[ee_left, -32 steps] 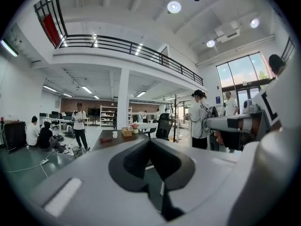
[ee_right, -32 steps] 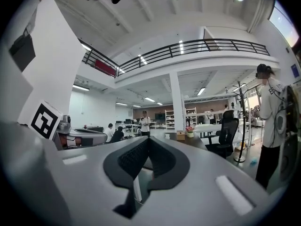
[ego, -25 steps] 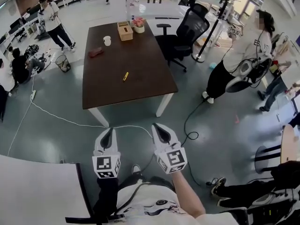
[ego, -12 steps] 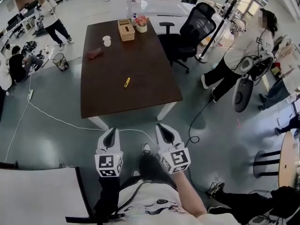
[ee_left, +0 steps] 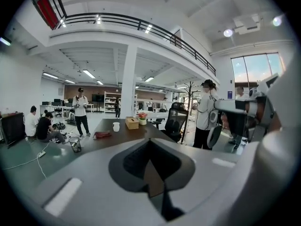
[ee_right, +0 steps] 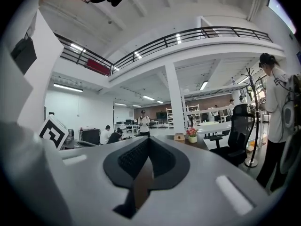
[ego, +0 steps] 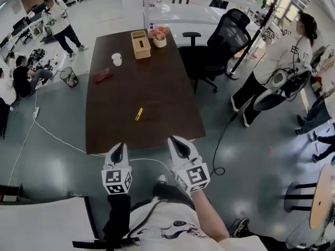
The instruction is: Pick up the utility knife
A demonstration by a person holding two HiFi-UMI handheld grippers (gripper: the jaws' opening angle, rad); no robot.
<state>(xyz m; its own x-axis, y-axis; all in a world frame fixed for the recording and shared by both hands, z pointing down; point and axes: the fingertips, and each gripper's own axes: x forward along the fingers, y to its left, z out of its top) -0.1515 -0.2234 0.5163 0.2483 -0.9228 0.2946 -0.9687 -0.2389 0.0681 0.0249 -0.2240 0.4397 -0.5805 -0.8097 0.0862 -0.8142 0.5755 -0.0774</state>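
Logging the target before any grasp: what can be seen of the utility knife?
The utility knife shows only in the head view, as a small, slim yellow bar; its blade and slider are too small to tell. It lies flat on the dark brown table, in the table's near half, angled diagonally. Only the tabletop touches it. The left gripper and right gripper are held by the table's near end, clearly apart from the knife.
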